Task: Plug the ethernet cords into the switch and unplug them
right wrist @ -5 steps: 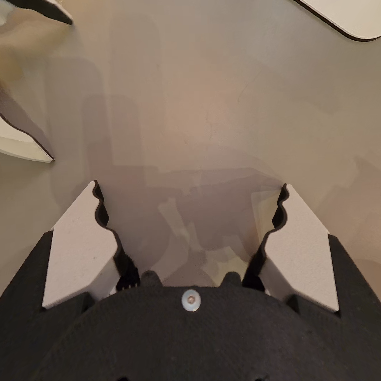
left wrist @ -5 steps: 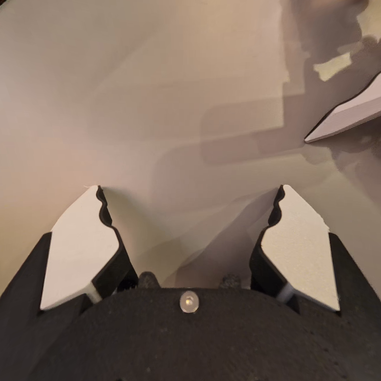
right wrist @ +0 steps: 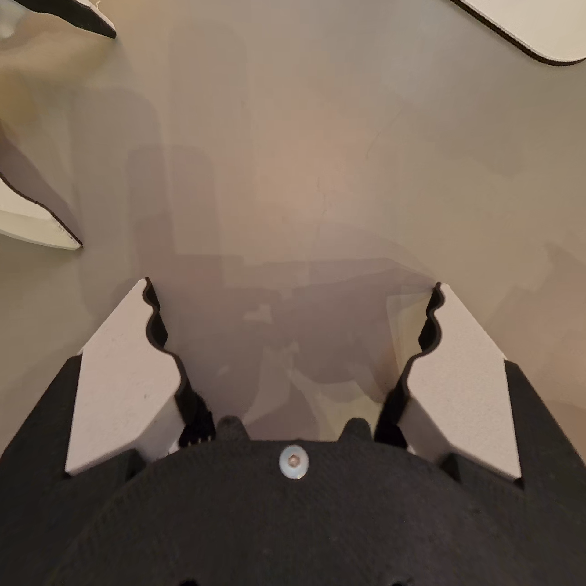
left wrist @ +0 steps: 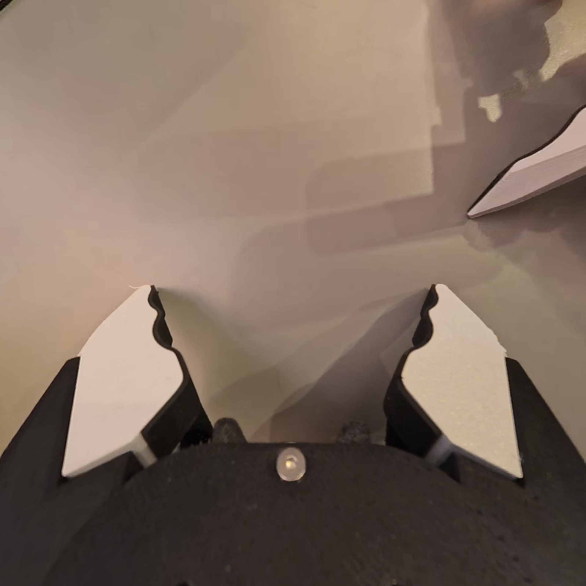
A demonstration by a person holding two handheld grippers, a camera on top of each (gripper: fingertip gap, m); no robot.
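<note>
No ethernet cord and no switch shows in either view. My left gripper [left wrist: 292,286] is open and empty, with its white fingers spread wide just above a glossy grey table [left wrist: 222,142]. My right gripper [right wrist: 292,281] is also open and empty over the same table [right wrist: 317,158]. One white finger [left wrist: 523,177] of the right gripper reaches in at the right edge of the left wrist view. Two fingers of the left gripper show at the left edge of the right wrist view, one low [right wrist: 35,222] and one at the top corner [right wrist: 92,23].
A flat white object with a rounded corner and a dark rim [right wrist: 523,25] lies at the top right of the right wrist view. The table surface carries soft shadows and reflections of the grippers.
</note>
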